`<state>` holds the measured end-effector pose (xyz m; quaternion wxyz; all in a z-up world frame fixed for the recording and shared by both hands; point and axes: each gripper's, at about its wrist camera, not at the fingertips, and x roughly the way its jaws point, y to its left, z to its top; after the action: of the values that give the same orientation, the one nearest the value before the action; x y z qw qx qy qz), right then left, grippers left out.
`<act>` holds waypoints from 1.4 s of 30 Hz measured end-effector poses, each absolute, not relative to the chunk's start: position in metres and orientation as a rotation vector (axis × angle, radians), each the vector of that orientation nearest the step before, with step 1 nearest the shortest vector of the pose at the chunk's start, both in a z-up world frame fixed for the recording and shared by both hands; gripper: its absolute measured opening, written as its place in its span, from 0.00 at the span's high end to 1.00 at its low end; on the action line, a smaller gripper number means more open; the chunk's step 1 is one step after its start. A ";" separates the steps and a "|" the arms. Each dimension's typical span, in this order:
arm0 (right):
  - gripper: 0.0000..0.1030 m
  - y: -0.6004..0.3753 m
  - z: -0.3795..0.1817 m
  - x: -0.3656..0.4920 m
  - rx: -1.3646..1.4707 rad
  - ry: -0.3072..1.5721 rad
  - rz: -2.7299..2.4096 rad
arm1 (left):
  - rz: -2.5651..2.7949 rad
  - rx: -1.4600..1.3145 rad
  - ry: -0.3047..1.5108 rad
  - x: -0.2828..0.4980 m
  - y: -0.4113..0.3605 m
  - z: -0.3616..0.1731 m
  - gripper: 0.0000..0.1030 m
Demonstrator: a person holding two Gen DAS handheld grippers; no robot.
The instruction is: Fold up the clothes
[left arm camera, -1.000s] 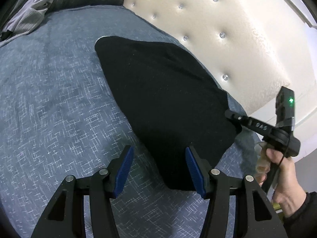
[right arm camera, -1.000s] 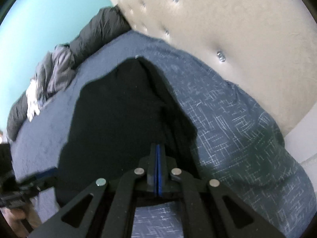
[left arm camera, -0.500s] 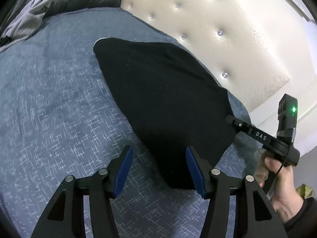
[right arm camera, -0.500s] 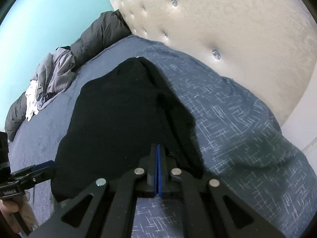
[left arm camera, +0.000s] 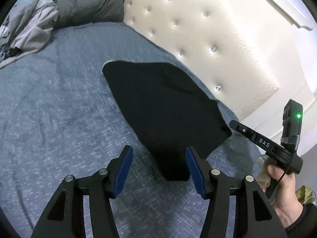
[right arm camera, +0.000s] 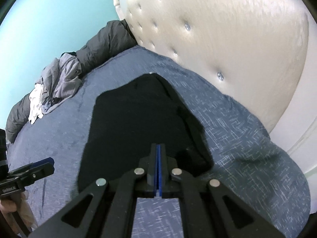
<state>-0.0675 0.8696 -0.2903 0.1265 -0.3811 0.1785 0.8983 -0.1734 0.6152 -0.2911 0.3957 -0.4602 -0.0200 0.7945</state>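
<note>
A: Listing: black garment (left arm camera: 166, 109) flat on blue bedspread (left arm camera: 59, 109); left gripper (left arm camera: 158, 164) spread, right gripper (right arm camera: 158, 158) pressed together, empty?

B: Seemingly. Risk: pinching bedspread too, dragging the fold.

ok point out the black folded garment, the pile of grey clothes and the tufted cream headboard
black folded garment (left arm camera: 158, 107), left wrist view, middle of its top surface
pile of grey clothes (right arm camera: 59, 83), right wrist view, middle of the heap
tufted cream headboard (left arm camera: 218, 45), left wrist view, padded face

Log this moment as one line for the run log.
left gripper: open, above bedspread | right gripper: shut, at black garment corner, grasp unclear | garment: flat
</note>
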 end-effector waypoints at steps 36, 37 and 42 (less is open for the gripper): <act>0.98 0.722 -0.116 0.021 -0.854 0.434 2.723 | 2.156 -0.892 -0.015 -0.079 0.493 -0.119 0.36; 0.98 0.718 -0.114 0.023 -0.851 0.433 2.722 | 2.158 -0.886 -0.015 -0.077 0.489 -0.116 0.36; 0.98 0.696 -0.100 0.035 -0.839 0.423 2.721 | 2.165 -0.853 0.002 -0.066 0.473 -0.105 0.35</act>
<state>0.0348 0.6964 -0.1003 0.1310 -0.2888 0.1456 0.9371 -0.0656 0.4731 -0.1047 0.3961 -0.3365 0.0007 0.8543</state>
